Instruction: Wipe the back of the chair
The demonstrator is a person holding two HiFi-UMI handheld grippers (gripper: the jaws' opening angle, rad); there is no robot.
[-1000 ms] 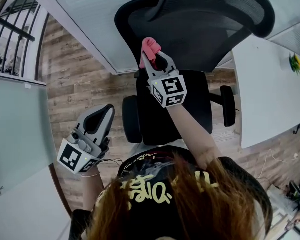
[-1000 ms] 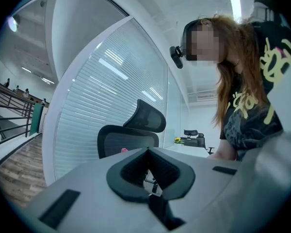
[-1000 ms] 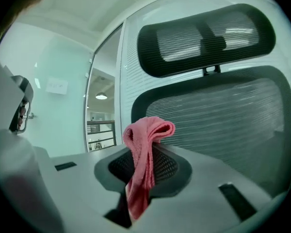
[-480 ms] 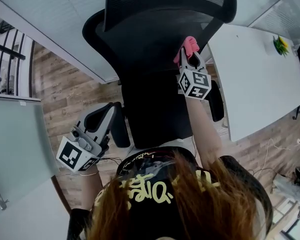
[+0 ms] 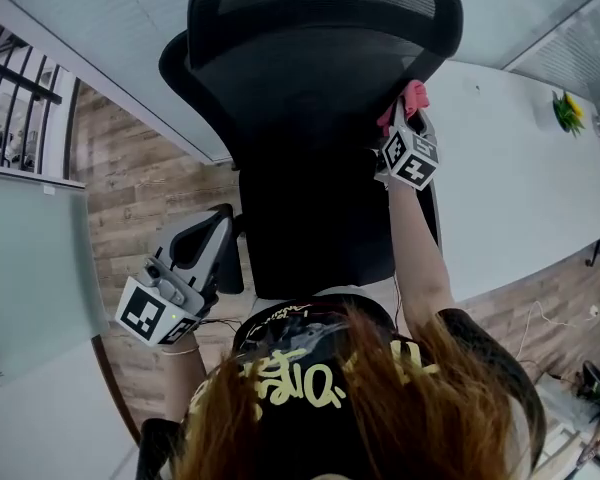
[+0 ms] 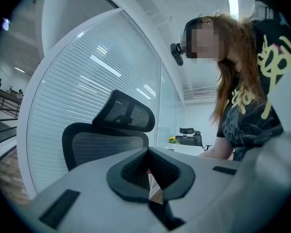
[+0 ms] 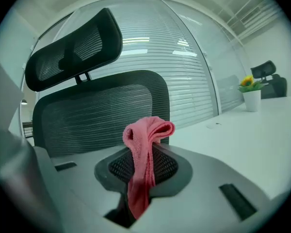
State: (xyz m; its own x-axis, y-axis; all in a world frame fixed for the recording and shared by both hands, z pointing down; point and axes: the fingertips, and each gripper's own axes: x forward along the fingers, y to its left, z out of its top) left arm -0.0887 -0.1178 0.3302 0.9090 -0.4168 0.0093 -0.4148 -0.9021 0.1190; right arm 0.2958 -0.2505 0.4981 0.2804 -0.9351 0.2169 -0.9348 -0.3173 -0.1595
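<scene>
The right tool has its jaws clamped on a pink cloth, which bunches above them and hangs down between them. It is raised at centre right of the head view, with the cloth at the right edge of the chair back; it looks pressed to the black mesh, though I can't be sure of contact. Above the chair back sits the mesh headrest. Beyond that edge, at the right, lies the white bench with a potted plant at upper right. The left tool hangs low at lower left over the wood floor, jaws closed together and holding nothing.
</scene>
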